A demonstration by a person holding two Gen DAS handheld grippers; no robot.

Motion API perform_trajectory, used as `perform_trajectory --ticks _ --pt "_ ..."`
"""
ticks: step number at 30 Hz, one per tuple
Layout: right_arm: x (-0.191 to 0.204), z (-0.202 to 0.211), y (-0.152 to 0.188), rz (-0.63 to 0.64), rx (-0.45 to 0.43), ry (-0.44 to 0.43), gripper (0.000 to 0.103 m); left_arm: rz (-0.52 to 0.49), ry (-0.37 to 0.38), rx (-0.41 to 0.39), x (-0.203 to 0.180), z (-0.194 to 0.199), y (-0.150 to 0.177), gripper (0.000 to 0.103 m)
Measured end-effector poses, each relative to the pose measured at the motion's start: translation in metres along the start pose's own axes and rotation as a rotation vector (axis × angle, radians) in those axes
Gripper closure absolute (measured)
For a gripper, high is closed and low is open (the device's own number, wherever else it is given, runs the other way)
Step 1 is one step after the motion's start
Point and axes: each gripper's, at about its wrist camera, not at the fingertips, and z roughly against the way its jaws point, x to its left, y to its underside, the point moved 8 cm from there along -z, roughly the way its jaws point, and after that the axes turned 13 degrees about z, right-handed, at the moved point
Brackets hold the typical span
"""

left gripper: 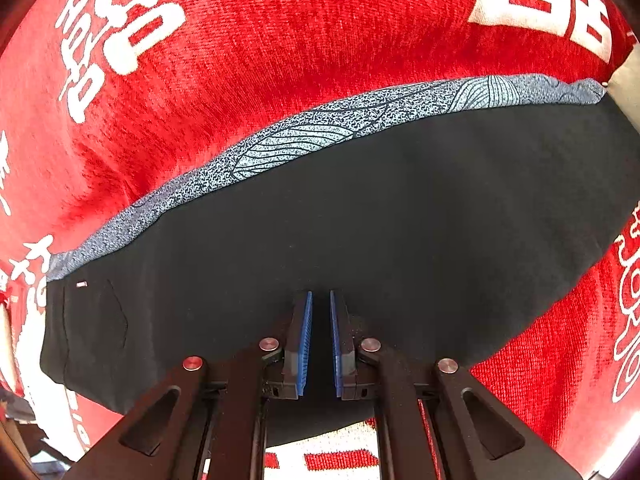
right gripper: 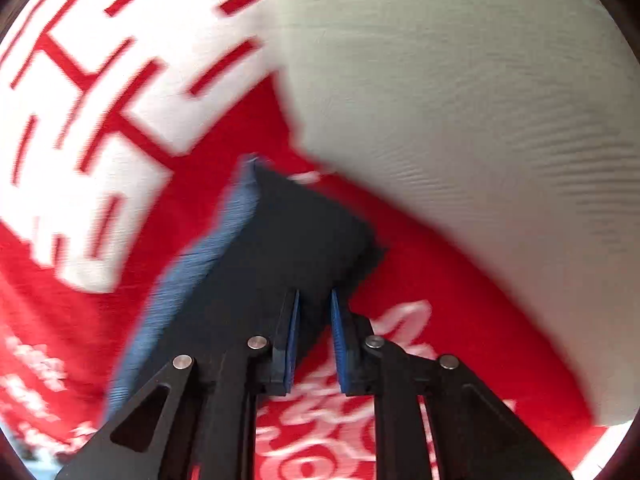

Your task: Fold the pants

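Pants of black cloth with a blue-grey patterned band point(left gripper: 320, 216) lay on a red towel with white characters point(left gripper: 280, 40), already doubled into one long strip, so I judged a first fold done and a shorter fold left. Nearest, the left gripper point(left gripper: 321, 340) stood with jaws narrow over the black cloth; a pinch could not be made out. The right gripper point(right gripper: 314, 340) was also narrow, over the strip's corner. Farther off, only the right view, though blurred, showed the strip's end and a pale cloth surface point(right gripper: 460, 100) beyond.
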Motion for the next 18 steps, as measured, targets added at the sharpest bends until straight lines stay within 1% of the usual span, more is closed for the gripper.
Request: perform_trajectory --ticks 1,2,3,4,5,6,7,9,11,13,14,16,18 --pt "-0.013 0.004 0.002 -0.04 0.003 0.028 0.082 -0.003 -0.006 0.01 -0.001 -0.001 -0.003 0.093" --pt "-0.012 0.01 0.001 -0.034 -0.01 0.006 0.082 0.004 -0.008 0.027 -0.002 0.0 -0.005 0.093" --pt "-0.012 0.018 0.001 0.007 -0.022 -0.016 0.082 0.026 0.006 0.048 -0.003 0.001 -0.007 0.093" --pt "0.0 0.022 -0.002 0.075 -0.037 -0.041 0.082 0.055 0.039 0.065 -0.006 0.003 -0.008 0.093" --pt "0.021 0.025 -0.006 0.167 -0.047 -0.091 0.082 0.072 0.06 0.074 -0.009 0.006 -0.01 0.093" --pt "0.044 0.02 -0.009 0.234 -0.04 -0.154 0.082 0.085 0.074 0.086 -0.014 0.007 -0.01 0.093" --pt "0.067 0.012 -0.009 0.264 -0.026 -0.202 0.082 0.088 0.068 0.095 -0.019 0.005 -0.01 0.093" --pt "0.105 -0.01 -0.011 0.295 0.04 -0.338 0.082 0.085 0.035 0.082 -0.024 0.003 -0.01 0.093" --pt "0.136 -0.038 -0.012 0.34 0.079 -0.382 0.082 0.07 0.015 0.049 -0.03 0.002 -0.01 0.093" --pt "0.154 -0.062 -0.009 0.389 0.108 -0.367 0.083 0.056 0.005 0.022 -0.033 0.004 -0.008 0.093" --pt "0.156 -0.068 -0.01 0.407 0.109 -0.344 0.087 0.054 0.007 0.015 -0.034 0.005 -0.008 0.093" --pt "0.145 -0.073 -0.024 0.412 0.053 -0.262 0.089 0.063 0.017 0.011 -0.035 0.006 -0.007 0.093" --pt "0.114 -0.073 -0.048 0.348 -0.001 -0.156 0.089 0.085 0.028 0.01 -0.034 0.005 -0.007 0.093"
